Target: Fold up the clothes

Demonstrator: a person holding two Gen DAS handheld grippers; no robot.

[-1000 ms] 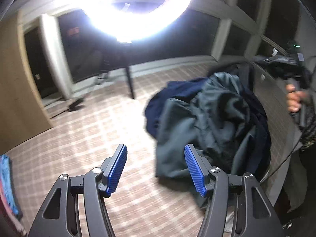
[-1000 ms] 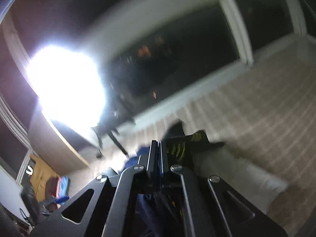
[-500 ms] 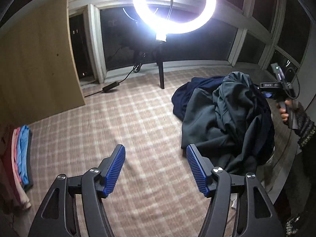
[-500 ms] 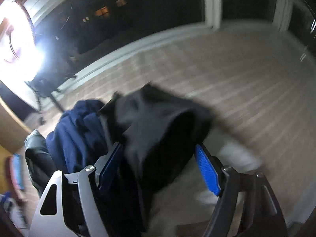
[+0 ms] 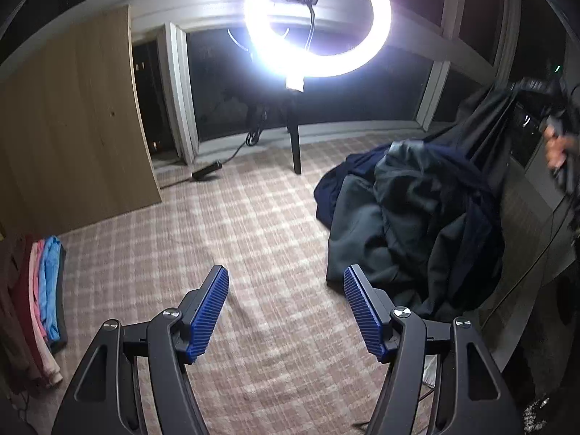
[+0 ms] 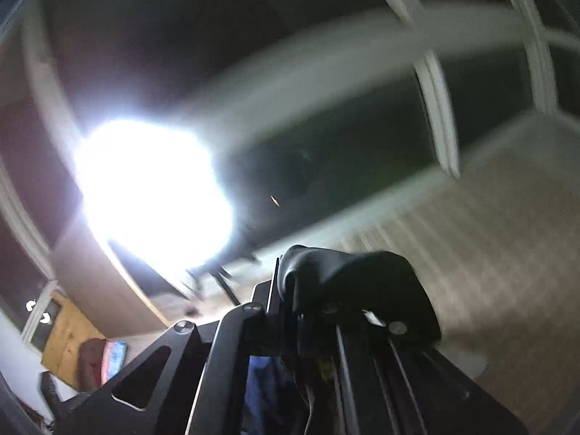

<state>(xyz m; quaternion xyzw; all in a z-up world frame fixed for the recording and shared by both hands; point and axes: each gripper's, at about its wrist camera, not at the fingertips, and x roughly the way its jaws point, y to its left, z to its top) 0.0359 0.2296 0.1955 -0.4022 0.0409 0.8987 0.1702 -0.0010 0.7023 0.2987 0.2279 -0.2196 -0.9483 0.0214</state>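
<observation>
A heap of dark clothes [image 5: 417, 217], grey-green over navy, lies on the chequered carpet [image 5: 217, 224] at the right. My left gripper [image 5: 285, 272] hangs open above bare carpet just left of the heap, with nothing between its blue pads. At the far right a hand [image 5: 556, 145] holds my right gripper [image 5: 516, 88], which pulls a black garment [image 5: 485, 127] up out of the heap. In the blurred right wrist view the right gripper [image 6: 282, 282] is shut on that black garment [image 6: 362, 275], and the cloth drapes over its fingertips.
A bright ring light [image 5: 319, 21] on a stand [image 5: 295, 145] is at the back by dark windows. A wooden board [image 5: 72, 127] leans at the left. Folded clothes [image 5: 43, 290] in red, pink and blue are stacked at the left edge. A power strip [image 5: 206, 170] lies near the window.
The right gripper stood open around the black cloth half a second ago, has shut on it and has swung upward. The left gripper has drawn back from the heap and stayed open.
</observation>
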